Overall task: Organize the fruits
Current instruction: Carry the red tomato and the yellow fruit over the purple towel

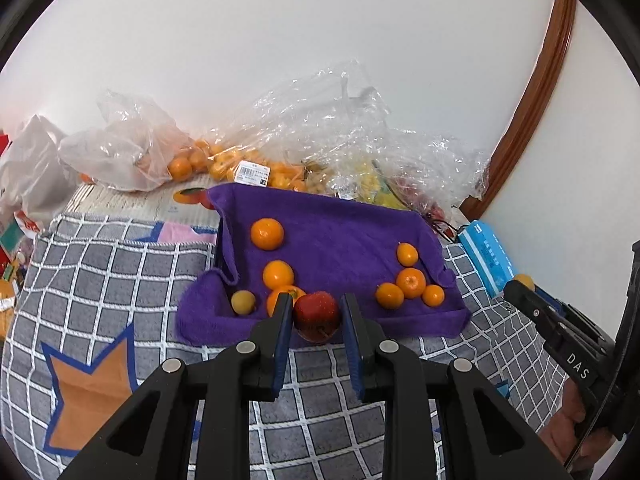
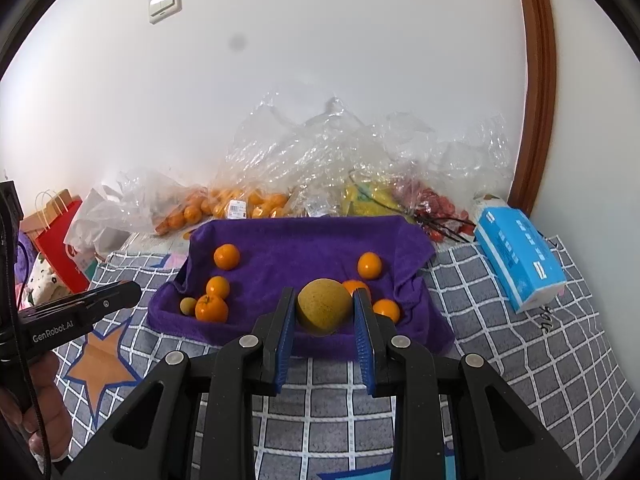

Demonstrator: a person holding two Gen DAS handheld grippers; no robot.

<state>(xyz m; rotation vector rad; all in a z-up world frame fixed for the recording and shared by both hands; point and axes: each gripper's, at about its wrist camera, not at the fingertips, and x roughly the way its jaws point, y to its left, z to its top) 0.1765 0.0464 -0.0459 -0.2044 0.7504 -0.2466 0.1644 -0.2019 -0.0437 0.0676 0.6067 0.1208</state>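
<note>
While the left gripper [image 1: 316, 306] clamps a red apple [image 1: 317, 316] at the purple towel's [image 1: 344, 240] 6 o'clock edge, the right gripper [image 2: 324, 300] grips a yellow-brown round fruit [image 2: 323, 311] there too. Oranges [image 1: 267, 233] lie at 9 and 3 o'clock; bagged fruit [image 2: 240, 204] at 12.
</note>
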